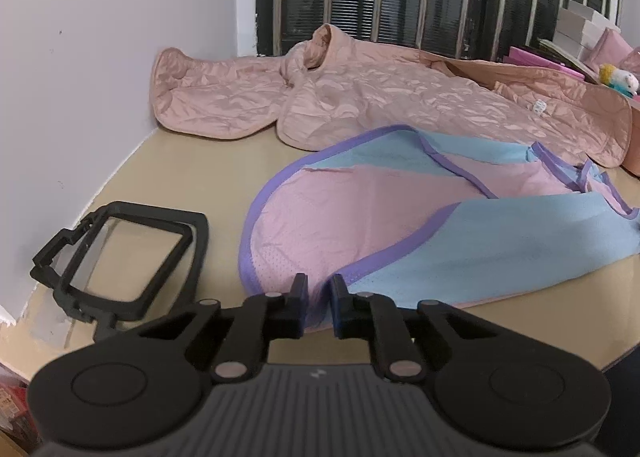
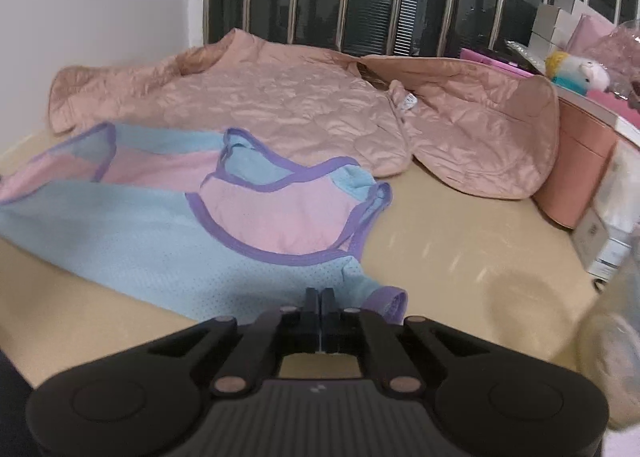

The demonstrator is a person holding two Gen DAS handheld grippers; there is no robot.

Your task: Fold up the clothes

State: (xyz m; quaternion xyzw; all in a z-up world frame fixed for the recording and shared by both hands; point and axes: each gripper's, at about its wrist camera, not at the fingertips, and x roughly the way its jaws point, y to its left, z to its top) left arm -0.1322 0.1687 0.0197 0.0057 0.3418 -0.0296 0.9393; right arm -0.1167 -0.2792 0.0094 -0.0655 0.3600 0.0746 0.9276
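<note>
Left gripper (image 1: 319,291), bottom centre of its view: jaws slightly parted, pinching the purple-bound hem of the mesh vest (image 1: 332,225). Right gripper (image 2: 320,299), bottom centre: jaws pressed together on the vest's blue near edge. Vest: pink and blue, lying partly doubled over on the tan surface (image 2: 460,257), mid-frame. Likely light, limp and thin; the bound hems and armholes probably offer the firmest hold. Quilted pink jacket (image 2: 280,105), upper centre: spread open, probably bulkier and slippery. Black frame (image 1: 128,257), lower left.
</note>
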